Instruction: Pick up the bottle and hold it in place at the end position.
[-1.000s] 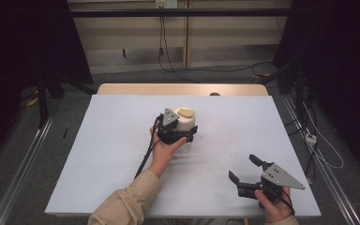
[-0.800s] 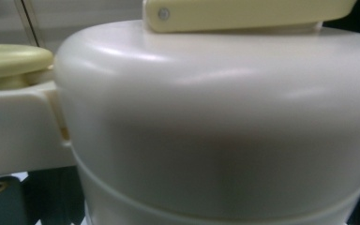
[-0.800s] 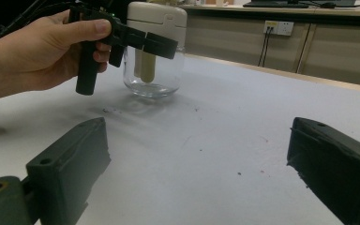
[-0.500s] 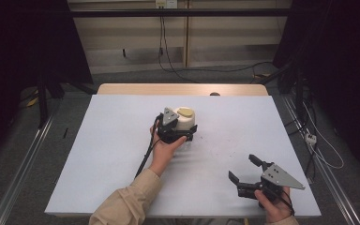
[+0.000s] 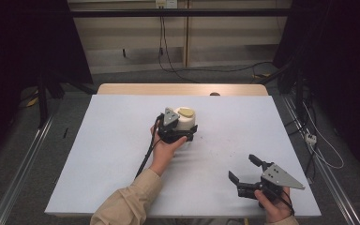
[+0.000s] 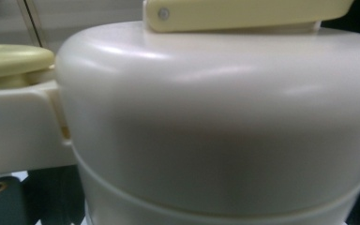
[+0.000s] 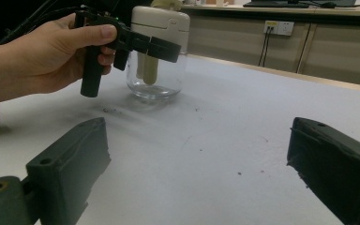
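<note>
Jar (image 5: 184, 123) at desk (image 5: 122, 140) centre is clamped by left gripper (image 5: 177, 133), not yet lifted; right gripper (image 5: 251, 176) is held agape near front-right corner.

Probably a lab: black curtains (image 5: 23, 56), floor rails (image 5: 23, 173), trailing cables (image 5: 206, 70).

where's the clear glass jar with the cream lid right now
In the high view the clear glass jar with the cream lid stands near the middle of the white table, with the left claw around it, well away from the right claw.
</note>
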Motion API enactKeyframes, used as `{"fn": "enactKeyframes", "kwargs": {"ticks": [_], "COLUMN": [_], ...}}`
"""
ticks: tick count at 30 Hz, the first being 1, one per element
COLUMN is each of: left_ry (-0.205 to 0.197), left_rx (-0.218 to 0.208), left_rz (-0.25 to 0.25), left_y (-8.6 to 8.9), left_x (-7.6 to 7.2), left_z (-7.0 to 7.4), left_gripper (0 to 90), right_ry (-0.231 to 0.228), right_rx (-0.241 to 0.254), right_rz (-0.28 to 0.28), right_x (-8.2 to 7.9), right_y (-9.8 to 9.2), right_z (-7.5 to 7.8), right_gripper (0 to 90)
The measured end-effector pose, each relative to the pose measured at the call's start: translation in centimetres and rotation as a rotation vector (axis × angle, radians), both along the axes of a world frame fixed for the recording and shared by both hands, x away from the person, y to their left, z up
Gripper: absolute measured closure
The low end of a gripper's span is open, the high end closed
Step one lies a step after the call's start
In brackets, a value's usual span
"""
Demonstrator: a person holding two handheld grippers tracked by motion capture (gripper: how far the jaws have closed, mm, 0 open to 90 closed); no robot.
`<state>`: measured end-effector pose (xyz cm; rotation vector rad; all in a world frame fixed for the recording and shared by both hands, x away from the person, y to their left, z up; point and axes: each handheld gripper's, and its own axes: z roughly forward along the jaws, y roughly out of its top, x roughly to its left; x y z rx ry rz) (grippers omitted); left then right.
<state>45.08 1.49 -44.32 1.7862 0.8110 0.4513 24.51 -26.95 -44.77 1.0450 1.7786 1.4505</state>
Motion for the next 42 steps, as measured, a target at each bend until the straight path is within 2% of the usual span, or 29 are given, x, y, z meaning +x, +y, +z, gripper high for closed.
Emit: {"fn": "enactKeyframes", "kwargs": {"ticks": [9,19,34,37,42], "left_ry": [0.004,-0.011,-0.014,-0.025,-0.017], "left_rx": [0.006,0.018,-0.006,0.008,0.008], "left_rz": [0.004,0.004,0.007,0.0,-0.002], "left_y": [-0.08,-0.35,-0.67,-0.71,-0.62], "left_x": [0.1,0.06,0.12,0.05,0.04], "left_z": [-0.24,-0.4,-0.79,-0.8,-0.8], "left_gripper": [5.2,5.2,5.2,5.2,5.1], "right_ry": [-0.002,-0.001,0.0,0.001,0.005], "right_rx": [0.0,0.0,0.0,0.0,-0.002], "right_rz": [0.001,0.003,0.007,0.008,0.012], "right_x": [0.01,0.0,0.03,0.02,0.05], "right_y": [-0.07,-0.05,-0.05,-0.05,0.0], "right_z": [-0.01,-0.01,-0.03,-0.03,-0.07], "right_gripper": [5.1,5.1,5.1,5.1,5.1]}}
